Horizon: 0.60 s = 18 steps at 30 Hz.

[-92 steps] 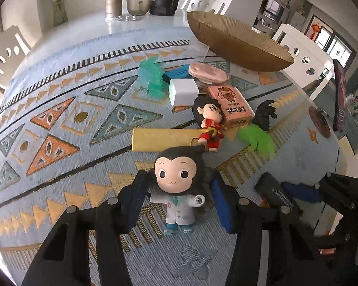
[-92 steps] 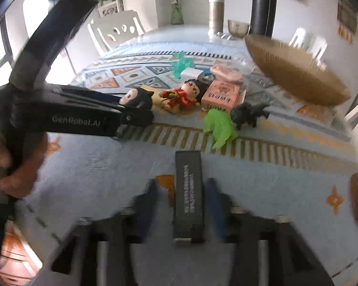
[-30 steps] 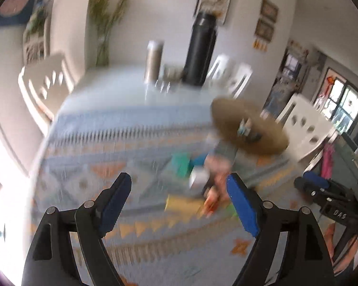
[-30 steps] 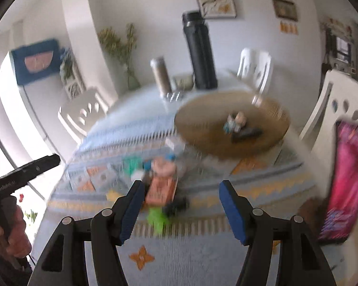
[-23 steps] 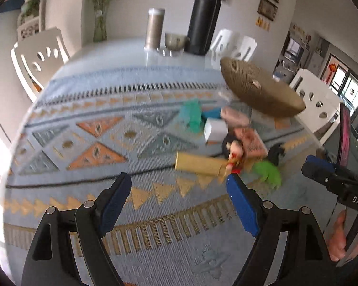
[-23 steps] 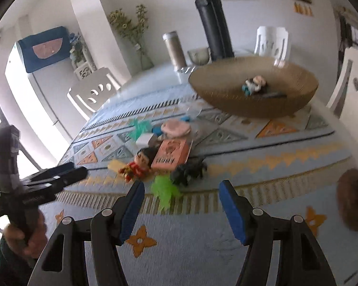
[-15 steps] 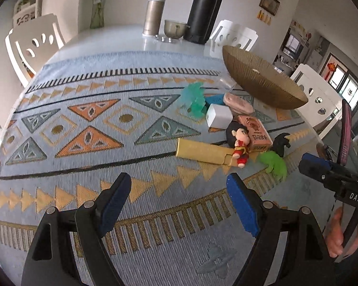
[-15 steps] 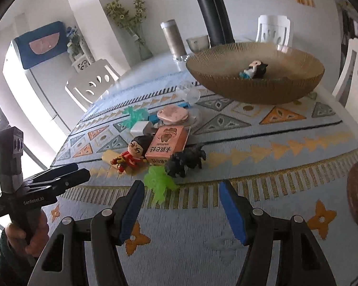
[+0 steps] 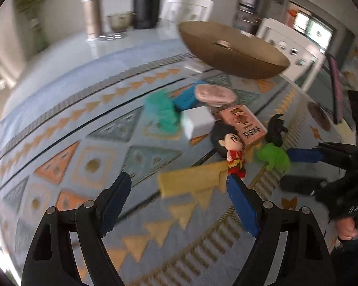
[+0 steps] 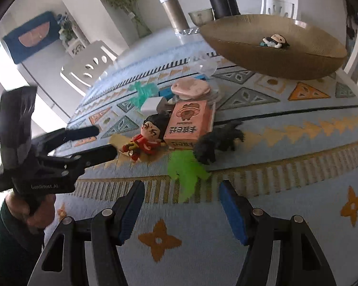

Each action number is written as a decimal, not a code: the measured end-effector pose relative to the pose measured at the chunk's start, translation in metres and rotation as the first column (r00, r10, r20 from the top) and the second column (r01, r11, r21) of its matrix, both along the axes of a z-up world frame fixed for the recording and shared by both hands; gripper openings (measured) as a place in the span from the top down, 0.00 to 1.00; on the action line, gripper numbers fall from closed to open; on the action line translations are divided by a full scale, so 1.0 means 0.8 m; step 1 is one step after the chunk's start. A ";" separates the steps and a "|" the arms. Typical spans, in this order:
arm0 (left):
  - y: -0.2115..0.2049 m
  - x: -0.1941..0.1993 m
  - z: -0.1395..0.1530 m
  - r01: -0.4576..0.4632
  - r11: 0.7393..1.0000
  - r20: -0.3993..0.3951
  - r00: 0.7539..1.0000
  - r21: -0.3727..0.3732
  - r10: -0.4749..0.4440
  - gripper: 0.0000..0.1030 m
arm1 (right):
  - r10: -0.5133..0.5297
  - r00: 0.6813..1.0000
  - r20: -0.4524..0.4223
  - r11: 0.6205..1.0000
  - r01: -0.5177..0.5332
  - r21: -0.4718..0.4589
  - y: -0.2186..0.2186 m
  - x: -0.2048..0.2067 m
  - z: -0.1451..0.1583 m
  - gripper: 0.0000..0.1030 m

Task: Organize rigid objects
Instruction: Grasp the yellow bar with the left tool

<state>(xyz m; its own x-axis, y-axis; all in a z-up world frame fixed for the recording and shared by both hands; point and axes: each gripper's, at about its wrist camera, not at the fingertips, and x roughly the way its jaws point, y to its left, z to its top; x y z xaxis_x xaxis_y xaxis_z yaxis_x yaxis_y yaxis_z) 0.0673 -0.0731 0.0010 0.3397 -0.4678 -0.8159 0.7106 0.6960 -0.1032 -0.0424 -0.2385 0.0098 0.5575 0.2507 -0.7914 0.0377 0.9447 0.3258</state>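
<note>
Both hand-held grippers hang empty over the toys on the counter.

The left hand-held gripper (image 9: 179,186) stands wide, its fingertips at either end of the yellow block (image 9: 191,181), nothing between the pads. The right hand-held gripper (image 10: 181,197) is half spread above the green toy (image 10: 185,169). A doll (image 10: 274,41) lies in the woven bowl (image 10: 238,47), the red figure (image 10: 148,138) beside the pink box (image 10: 189,124).
</note>
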 end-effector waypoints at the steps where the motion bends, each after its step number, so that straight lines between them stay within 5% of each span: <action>1: -0.005 0.006 -0.001 0.025 1.000 -0.013 1.000 -0.009 -0.025 0.21 | -0.002 1.000 0.003 1.000 0.002 -0.011 0.003 0.002 -0.001 0.38; 4: -0.019 0.015 -0.009 0.101 0.995 -0.058 0.993 -0.027 -0.102 0.21 | -0.018 1.000 0.012 0.999 0.018 -0.034 0.005 0.007 -0.001 0.39; 11: -0.024 -0.016 -0.015 0.202 0.979 -0.073 0.976 -0.030 -0.204 0.21 | -0.045 0.999 0.027 0.999 0.046 -0.020 -0.008 0.008 -0.003 0.62; 18: -0.019 -0.061 -0.013 0.266 0.964 -0.070 0.962 0.009 -0.265 0.22 | -0.010 0.999 0.050 1.000 0.012 -0.027 -0.006 -0.014 0.008 0.62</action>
